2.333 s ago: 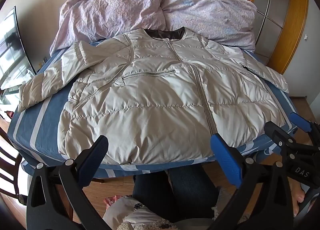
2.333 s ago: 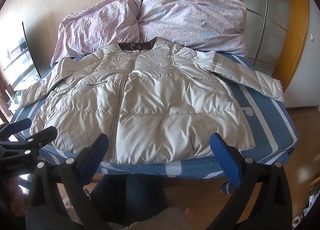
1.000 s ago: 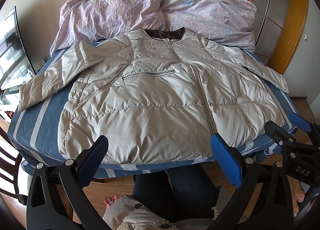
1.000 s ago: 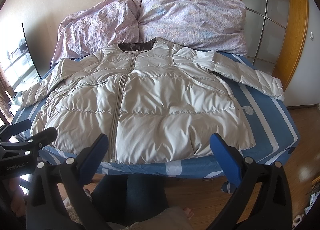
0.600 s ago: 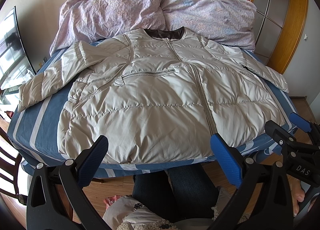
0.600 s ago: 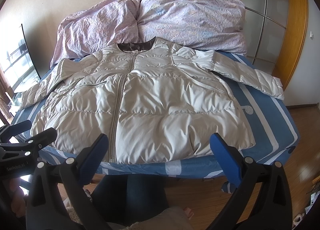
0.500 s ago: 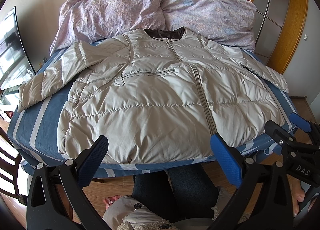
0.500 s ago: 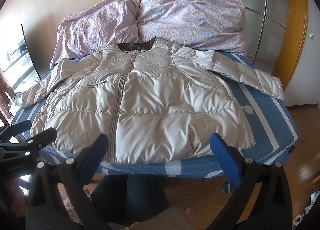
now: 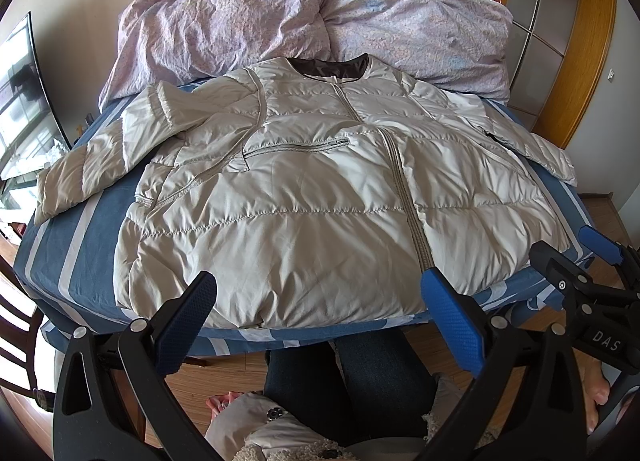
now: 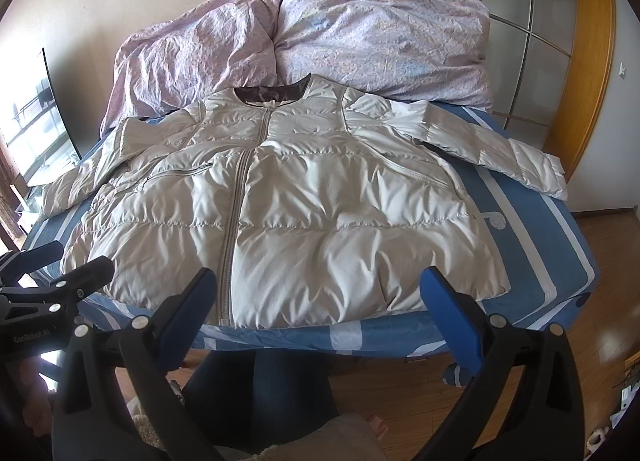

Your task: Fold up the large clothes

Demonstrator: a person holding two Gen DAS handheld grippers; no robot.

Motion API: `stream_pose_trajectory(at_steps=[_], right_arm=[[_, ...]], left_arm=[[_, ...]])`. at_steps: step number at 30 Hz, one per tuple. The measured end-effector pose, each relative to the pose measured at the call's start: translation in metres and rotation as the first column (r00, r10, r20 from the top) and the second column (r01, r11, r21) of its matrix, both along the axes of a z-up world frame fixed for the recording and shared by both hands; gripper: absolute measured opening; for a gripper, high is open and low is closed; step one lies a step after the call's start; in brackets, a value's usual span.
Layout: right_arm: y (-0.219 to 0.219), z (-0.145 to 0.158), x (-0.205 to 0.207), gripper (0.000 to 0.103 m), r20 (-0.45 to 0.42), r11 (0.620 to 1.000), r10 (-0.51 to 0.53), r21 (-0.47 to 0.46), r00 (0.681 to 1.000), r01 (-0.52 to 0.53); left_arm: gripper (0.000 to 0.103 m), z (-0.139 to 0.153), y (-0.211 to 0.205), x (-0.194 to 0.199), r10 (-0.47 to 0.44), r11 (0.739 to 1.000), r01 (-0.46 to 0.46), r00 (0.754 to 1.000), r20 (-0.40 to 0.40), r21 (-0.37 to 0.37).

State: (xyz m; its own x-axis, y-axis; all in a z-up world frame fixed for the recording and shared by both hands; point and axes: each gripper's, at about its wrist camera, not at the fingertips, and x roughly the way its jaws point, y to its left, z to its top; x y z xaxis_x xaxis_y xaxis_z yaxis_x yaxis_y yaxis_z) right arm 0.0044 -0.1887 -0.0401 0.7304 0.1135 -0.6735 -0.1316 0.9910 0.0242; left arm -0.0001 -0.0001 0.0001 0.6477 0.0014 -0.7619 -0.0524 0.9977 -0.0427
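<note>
Nearest the cameras, the left gripper [image 9: 320, 315] hangs off the foot of the bed with its blue-padded fingers [image 9: 450, 313] spread wide and nothing between them; the right gripper [image 10: 320, 315] is held the same way, jaws wide apart and empty, just to its right. Each shows in the other's view: the right gripper at the right edge of the left wrist view, the left gripper at the left edge of the right wrist view. Below them are the person's legs in dark jeans [image 9: 348, 377] on a wooden floor [image 10: 400, 393]. Just beyond the fingertips, and not touched by either pair, lies the hem of a pale beige quilted down jacket [image 9: 304, 197], spread face up and zipped on a blue-and-white striped bedsheet [image 10: 540, 245]. Its hem reaches the near edge of the bed, its dark-lined collar [image 10: 276, 93] points away, and both sleeves stretch out sideways, the right sleeve [image 10: 500, 149] towards the far right corner of the bed. Behind the collar a crumpled lilac floral duvet [image 10: 320, 33] is heaped against the wall, beside a wood-framed sliding door [image 10: 532, 41].
</note>
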Motion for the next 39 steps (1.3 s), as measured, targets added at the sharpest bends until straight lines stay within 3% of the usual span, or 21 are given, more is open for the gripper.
stream_pose_trajectory(at_steps=[22,26,29,33,35,39], right_arm=[[-0.007,0.000,0.014,0.101,-0.009,0.999,-0.034,0.010,0.999,0.034],[-0.033,0.004,0.035,0.101,0.025,0.993,-0.100,0.063,0.995,0.098],[-0.072,0.005,0.061,0.101,0.058,0.973,-0.169,0.170,0.984,0.158],[-0.138,-0.002,0.103,0.101,0.006,0.894,-0.301,0.349,0.954,0.280],[-0.176,-0.007,0.127,0.101,-0.051,0.831,-0.377,0.422,0.925,0.362],[-0.238,-0.027,0.163,0.101,-0.198,0.660,-0.462,0.574,0.865,0.484]], left_arm=[[0.102,-0.003,0.002,0.003,0.007,1.000,-0.007,1.000,-0.014,-0.004],[0.102,-0.006,0.008,0.016,0.016,1.000,-0.016,0.999,-0.030,-0.022],[0.102,-0.007,0.021,0.026,0.033,0.998,-0.035,0.999,-0.027,-0.043],[0.102,-0.004,0.055,0.043,0.078,0.991,-0.079,0.997,-0.019,-0.110],[0.102,-0.004,0.071,0.051,0.097,0.985,-0.099,0.995,-0.021,-0.138],[0.102,-0.005,0.111,0.070,0.126,0.964,-0.132,0.991,-0.040,-0.229]])
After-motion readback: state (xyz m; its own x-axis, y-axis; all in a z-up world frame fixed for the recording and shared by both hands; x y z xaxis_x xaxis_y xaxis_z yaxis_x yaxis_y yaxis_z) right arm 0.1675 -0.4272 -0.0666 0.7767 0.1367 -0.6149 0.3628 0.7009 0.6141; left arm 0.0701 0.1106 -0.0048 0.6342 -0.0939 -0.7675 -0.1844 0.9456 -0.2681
